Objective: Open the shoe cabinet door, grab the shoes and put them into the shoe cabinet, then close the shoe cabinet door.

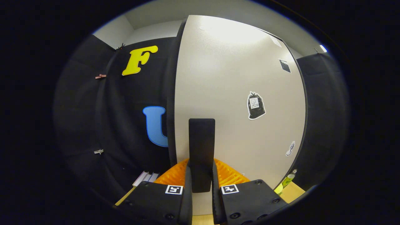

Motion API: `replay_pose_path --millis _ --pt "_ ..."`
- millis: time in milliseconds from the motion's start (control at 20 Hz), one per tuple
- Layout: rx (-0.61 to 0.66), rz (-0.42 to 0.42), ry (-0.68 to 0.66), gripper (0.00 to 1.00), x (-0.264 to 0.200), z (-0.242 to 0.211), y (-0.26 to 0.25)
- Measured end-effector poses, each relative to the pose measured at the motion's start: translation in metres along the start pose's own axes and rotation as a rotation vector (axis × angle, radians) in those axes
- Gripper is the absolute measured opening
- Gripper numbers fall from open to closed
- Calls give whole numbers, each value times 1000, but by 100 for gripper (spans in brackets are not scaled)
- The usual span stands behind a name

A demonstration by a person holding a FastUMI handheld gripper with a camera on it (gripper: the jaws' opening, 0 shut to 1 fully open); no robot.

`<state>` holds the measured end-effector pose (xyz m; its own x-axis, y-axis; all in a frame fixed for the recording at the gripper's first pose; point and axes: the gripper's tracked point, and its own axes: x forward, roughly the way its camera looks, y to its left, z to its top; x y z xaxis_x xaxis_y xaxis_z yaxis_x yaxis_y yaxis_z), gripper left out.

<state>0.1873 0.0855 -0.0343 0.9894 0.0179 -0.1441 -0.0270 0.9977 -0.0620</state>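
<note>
The gripper (pixel 201 187) has its two fingers drawn in close on either side of a dark upright handle (pixel 201 150), and both appear to press on its lower part, so the jaws are pinching the handle rather than spread. The handle stands up between the fingers and rises beyond them against the pale shoe cabinet door (pixel 231 93), which it is mounted on near that door's left edge. The door stands upright directly ahead of the fingers. Just behind the fingertips, at the foot of the door, an orange ribbed thing (pixel 229 176) shows on both sides of the handle; what it is cannot be told. On the door's right half sit a black bag-shaped sticker (pixel 256 105), a smaller pale sticker (pixel 290 148) lower down and a dark one (pixel 284 65) near the upper right corner. By the door's lower right corner a green bottle (pixel 288 179) stands on the wooden floor (pixel 293 190).
</note>
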Motion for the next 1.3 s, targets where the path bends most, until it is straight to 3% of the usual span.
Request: replay_pose_path --millis 400,1300 --pt "28 50 4 29 -52 5 -14" --pt "33 166 30 29 -151 5 -104"
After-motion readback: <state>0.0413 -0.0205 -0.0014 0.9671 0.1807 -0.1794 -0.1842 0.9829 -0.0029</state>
